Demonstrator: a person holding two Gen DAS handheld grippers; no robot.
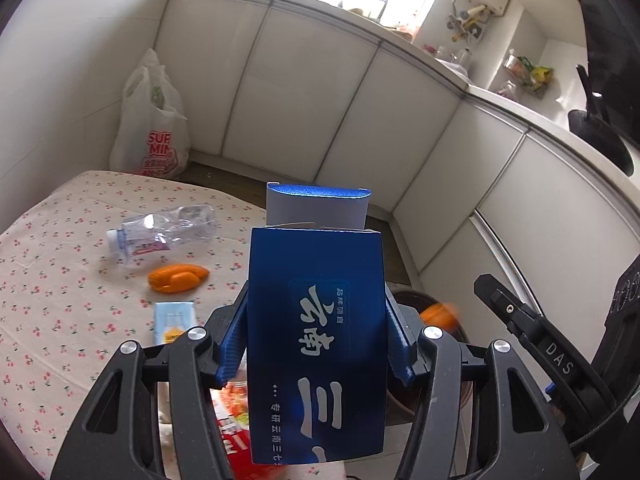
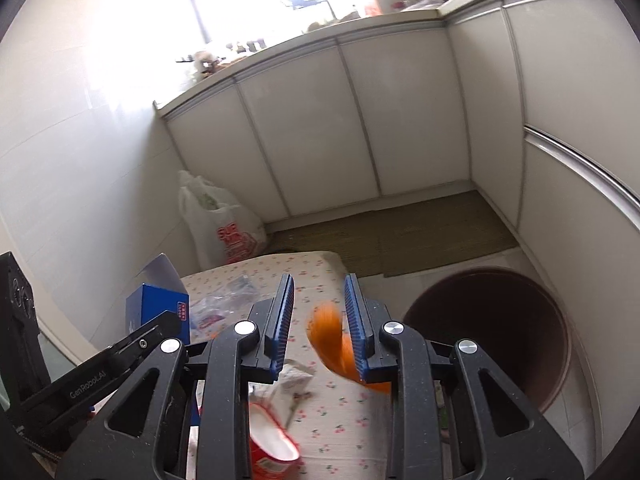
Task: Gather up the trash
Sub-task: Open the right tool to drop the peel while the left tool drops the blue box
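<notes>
My left gripper is shut on a blue box with white lettering, its top flap standing open; the pads press on both sides. In the right wrist view the same box shows at the left. My right gripper holds a narrow gap, and a blurred orange peel hangs in it against the right pad. In the left wrist view that peel hovers over the brown bin. The bin stands on the floor to the right of the table.
The cherry-print table carries a crushed clear bottle, another orange peel, a small light-blue carton and a red paper cup. A white shopping bag leans in the corner. White cabinets line the back and right.
</notes>
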